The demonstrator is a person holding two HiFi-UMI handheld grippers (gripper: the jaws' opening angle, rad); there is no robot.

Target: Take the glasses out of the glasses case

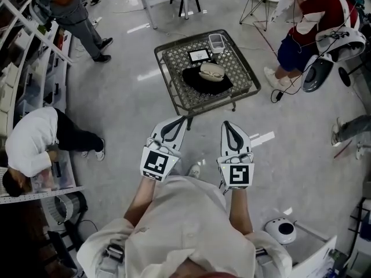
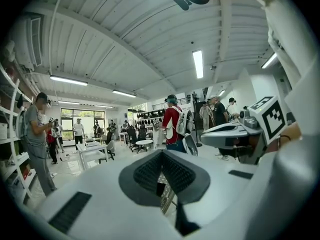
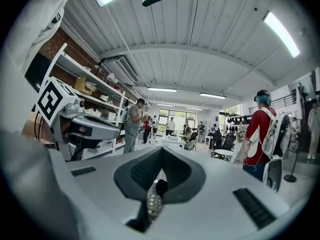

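Note:
A closed beige glasses case lies on a black cloth on a small metal mesh table ahead of me. No glasses show. My left gripper and right gripper are held side by side close to my body, short of the table's near edge, both pointing at it. Each is shut with nothing in it. In the left gripper view and the right gripper view the jaws meet at the tips, and a bit of the mesh table shows below them.
A framed card and a clear small container sit at the table's far side. People stand and crouch around: one at the left, one at the upper left, one in red. A white round device rests on the floor.

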